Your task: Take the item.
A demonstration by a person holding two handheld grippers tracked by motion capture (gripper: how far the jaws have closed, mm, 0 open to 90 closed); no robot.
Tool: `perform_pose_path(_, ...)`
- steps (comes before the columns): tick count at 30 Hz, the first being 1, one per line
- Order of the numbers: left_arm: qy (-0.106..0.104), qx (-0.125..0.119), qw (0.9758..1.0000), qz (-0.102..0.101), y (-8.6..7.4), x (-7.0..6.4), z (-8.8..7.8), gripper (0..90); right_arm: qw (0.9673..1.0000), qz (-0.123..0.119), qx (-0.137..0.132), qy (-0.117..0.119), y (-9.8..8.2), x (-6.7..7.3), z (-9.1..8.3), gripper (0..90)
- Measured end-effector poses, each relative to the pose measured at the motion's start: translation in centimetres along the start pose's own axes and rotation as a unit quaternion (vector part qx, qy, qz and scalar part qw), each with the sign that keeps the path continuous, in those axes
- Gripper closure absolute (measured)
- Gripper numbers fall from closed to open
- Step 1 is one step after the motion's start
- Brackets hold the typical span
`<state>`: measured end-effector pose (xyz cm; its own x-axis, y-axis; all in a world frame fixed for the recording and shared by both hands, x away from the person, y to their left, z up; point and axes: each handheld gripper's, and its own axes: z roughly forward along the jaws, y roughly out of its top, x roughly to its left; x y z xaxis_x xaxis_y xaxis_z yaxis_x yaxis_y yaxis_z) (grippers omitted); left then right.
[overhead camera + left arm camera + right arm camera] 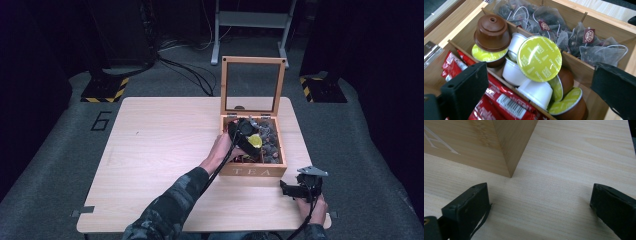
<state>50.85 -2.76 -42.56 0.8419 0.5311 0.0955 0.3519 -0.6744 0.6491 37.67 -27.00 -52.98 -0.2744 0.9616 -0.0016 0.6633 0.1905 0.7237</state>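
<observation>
Broadly, a pale wooden tabletop [160, 150] carries a wooden tea box [252, 171] near its right edge, its glass-paned lid [252, 85] standing upright. Dividers split the box into compartments: mesh tea bags [554, 27] fill the far one, coffee capsules [539, 58] with green foil tops are heaped in the middle one, and red sachets [501, 100] lie in the nearest. The left tool [245, 131] hangs over the box with jaws spread wide above the capsules, holding nothing. The right tool [300, 189] sits low over the tabletop just beside the box's front right corner, jaws likewise wide and empty.
</observation>
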Motion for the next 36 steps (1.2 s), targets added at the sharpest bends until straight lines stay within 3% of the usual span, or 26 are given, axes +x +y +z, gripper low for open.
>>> perform_pose_path(7,-0.005,0.006,0.9999,0.011,0.1,-0.3,0.9,15.4,1.0,0.0,0.0,0.001,0.0,0.0,0.0,1.9)
perform_pose_path(19,0.018,0.024,0.9989,0.036,0.4,-1.0,1.8,30.6,1.0,0.0,-0.001,0.001,0.0,0.0,0.0,1.9)
perform_pose_path(25,0.028,0.021,0.9989,0.032,0.3,-1.0,2.1,36.9,1.0,0.001,-0.001,0.001,0.0,0.0,0.0,2.0)
perform_pose_path(36,0.032,0.035,0.9979,0.044,0.2,-1.3,2.4,32.7,1.0,0.001,-0.001,0.001,0.0,0.0,0.0,2.0)
